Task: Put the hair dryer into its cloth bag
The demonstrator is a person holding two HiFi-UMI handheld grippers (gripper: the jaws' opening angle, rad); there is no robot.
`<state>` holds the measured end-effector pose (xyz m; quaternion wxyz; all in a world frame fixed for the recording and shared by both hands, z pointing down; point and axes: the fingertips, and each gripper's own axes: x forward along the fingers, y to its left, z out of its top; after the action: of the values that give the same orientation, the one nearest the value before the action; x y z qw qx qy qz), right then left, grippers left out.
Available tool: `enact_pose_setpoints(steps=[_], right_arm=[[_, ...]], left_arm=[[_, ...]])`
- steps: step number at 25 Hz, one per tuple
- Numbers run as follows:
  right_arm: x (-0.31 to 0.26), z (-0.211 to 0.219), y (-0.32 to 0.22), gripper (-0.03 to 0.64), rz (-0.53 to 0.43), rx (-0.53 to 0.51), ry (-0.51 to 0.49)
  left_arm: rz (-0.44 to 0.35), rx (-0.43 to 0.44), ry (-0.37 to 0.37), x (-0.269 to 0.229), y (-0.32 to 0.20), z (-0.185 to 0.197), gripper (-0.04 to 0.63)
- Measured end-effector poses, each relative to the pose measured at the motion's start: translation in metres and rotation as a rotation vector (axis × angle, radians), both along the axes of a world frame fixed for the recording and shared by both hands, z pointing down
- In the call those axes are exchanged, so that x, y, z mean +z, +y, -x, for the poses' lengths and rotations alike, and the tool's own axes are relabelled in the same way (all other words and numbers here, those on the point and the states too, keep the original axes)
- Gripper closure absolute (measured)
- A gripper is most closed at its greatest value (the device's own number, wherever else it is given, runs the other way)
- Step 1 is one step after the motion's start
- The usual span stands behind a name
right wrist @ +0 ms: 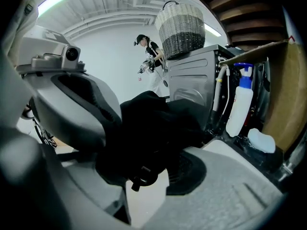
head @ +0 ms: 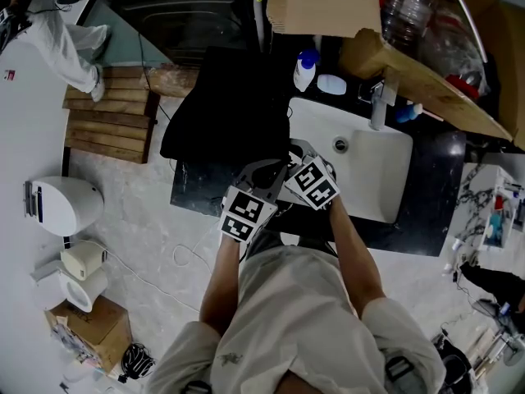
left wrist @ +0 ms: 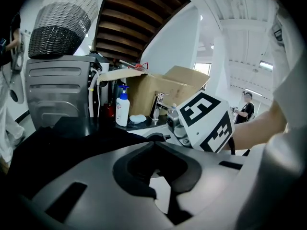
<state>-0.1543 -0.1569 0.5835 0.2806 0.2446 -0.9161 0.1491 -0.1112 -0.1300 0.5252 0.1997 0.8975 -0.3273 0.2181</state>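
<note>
Blk counter (head: 435, 212), wht sink (head: 385, 171) — marble floor (head: 139, 236)

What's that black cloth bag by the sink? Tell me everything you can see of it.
The black cloth bag is soft matte fabric, slumped in folds on the dark counter left of the white sink. One bunched part, with a small cord toggle, is pinched in the shut jaws of the right gripper. Its contents cannot be seen.

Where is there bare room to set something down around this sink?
The white sink basin is bare apart from its drain; the black counter right of it is free too. Crowded: the cloth bag covers the left counter; bottle, soap and faucet line the back.
</note>
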Motion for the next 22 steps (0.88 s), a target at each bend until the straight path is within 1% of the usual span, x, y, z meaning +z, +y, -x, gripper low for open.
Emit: enact_pose_setpoints(steps=[6, 11, 14, 17, 22], right_arm=[[0.006, 0.005, -0.005, 0.451, 0.015, 0.011, -0.048], [0.018, 0.003, -0.003, 0.449, 0.012, 0.004, -0.034], [0.026, 0.002, 0.001, 0.449, 0.017, -0.001, -0.019], [0.024, 0.003, 0.003, 0.446, 0.015, 0.003, -0.028], [0.024, 0.0, 0.005, 0.439, -0.002, 0.0, -0.006]], left_arm=[[0.015, 0.008, 0.007, 0.006, 0.002, 0.002, 0.585], [0.01, -0.009, 0.0, 0.011, 0.002, 0.003, 0.584], [0.004, -0.025, -0.026, 0.019, 0.003, 0.006, 0.584], [0.004, -0.031, -0.059, 0.028, 0.003, 0.008, 0.584], [0.004, -0.051, -0.091, 0.036, 0.001, 0.013, 0.584]])
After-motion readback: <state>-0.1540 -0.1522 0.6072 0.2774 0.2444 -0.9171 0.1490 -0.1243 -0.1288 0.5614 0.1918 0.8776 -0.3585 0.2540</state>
